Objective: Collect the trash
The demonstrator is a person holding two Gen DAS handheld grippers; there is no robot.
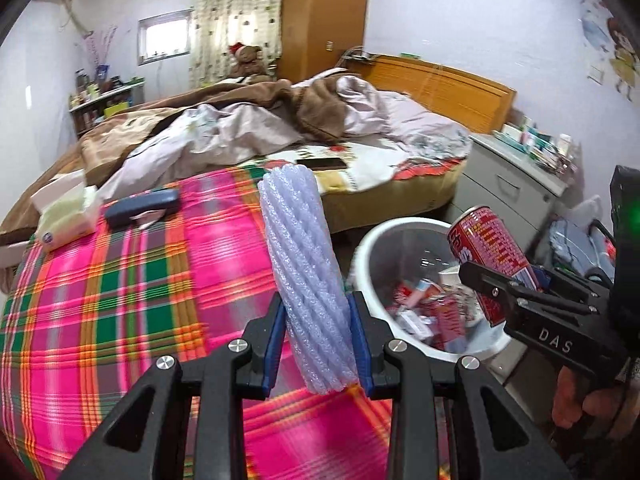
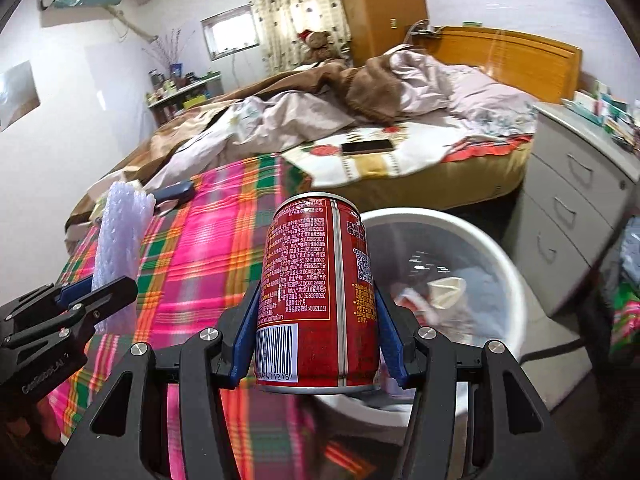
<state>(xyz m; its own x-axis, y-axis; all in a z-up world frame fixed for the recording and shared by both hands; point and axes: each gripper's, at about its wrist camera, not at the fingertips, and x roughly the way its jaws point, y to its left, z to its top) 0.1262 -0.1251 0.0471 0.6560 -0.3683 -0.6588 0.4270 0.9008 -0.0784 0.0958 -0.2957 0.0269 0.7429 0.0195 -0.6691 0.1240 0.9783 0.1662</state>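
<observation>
Trash here means two pieces, each already gripped: a white foam sleeve (image 1: 308, 276) clamped between the blue pads of the left gripper (image 1: 318, 344), and a red can (image 2: 320, 292) clamped at its lower half by the right gripper (image 2: 318, 344). Both are held above the edge of the plaid bedspread (image 1: 120, 280), next to the white bin (image 1: 372, 248) that stands on the floor beside the bed.

The bin is the landmark that matters. Seen from the left wrist, it lies to the right of the foam sleeve and lower, with wrappers and small cartons already inside. The can hangs over the bin's far rim, tilted, its top leaning away from the right gripper. From the right wrist, the bin's open mouth (image 2: 516, 280) sits just beyond and right of the can, so the right hand looks nearer to a drop. The foam sleeve stands nearly upright, long axis running away from the left gripper, and would probably need carrying rightward before it clears the rim.
</observation>
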